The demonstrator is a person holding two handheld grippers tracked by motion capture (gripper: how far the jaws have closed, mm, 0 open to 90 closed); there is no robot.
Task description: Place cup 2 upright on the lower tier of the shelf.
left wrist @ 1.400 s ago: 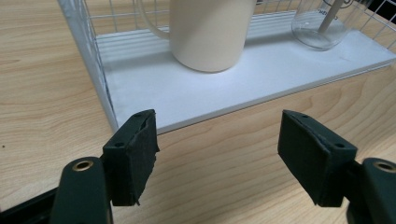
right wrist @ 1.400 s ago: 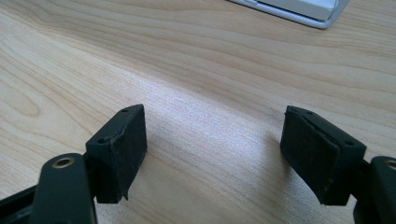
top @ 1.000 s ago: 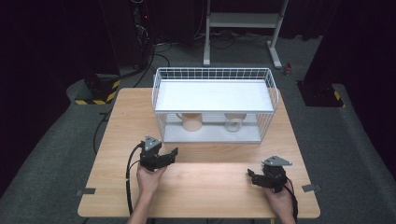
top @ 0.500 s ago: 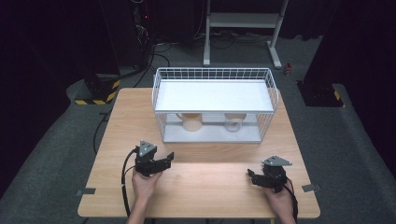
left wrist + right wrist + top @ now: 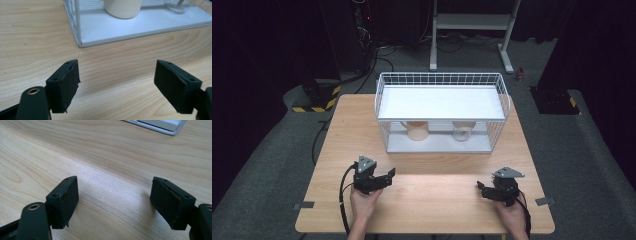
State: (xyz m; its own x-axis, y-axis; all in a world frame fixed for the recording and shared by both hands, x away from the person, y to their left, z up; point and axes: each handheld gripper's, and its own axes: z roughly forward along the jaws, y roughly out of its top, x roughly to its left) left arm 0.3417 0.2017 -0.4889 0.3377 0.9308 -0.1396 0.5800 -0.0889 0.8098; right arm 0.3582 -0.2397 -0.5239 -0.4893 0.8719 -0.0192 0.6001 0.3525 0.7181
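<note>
Two claws, one per hand, rest low over the near part of a light wooden counter (image 5: 432,200). Left claw (image 5: 384,177): held in the person's left hand (image 5: 364,202), grey three-cornered plate on top, black cable looping down toward the near edge; in the left gripper view its jaws stand wide apart with bare wood grain between them, nothing held. Right claw (image 5: 482,189): held in the right hand (image 5: 512,217) near the right end of the counter, jaws pointing inward toward the left claw; in the right gripper view (image 5: 113,202) the jaws are likewise spread wide and empty, the black pads (image 5: 63,200) showing slightly ragged edges. The two claws are well apart from each other. One white wire rack (image 5: 384,107), two levels, stands on the far half of the counter: a flat white upper shelf (image 5: 442,102) with a wire rail around it, and a white base tray (image 5: 105,27) below. On the base tray stands one cream mug (image 5: 417,130), toward the left, handle to its left, and one clear glass (image 5: 463,131), toward the right, the two apart from each other. From the left gripper view the rack's near left corner lies ahead of the left claw (image 5: 116,85), with the mug (image 5: 123,8) and glass (image 5: 178,5) cut off at the top edge. Surroundings: dark grey floor (image 5: 597,150), a white stand (image 5: 472,22) beyond the counter, yellow-and-black striped bases (image 5: 314,105) at the far left.
</note>
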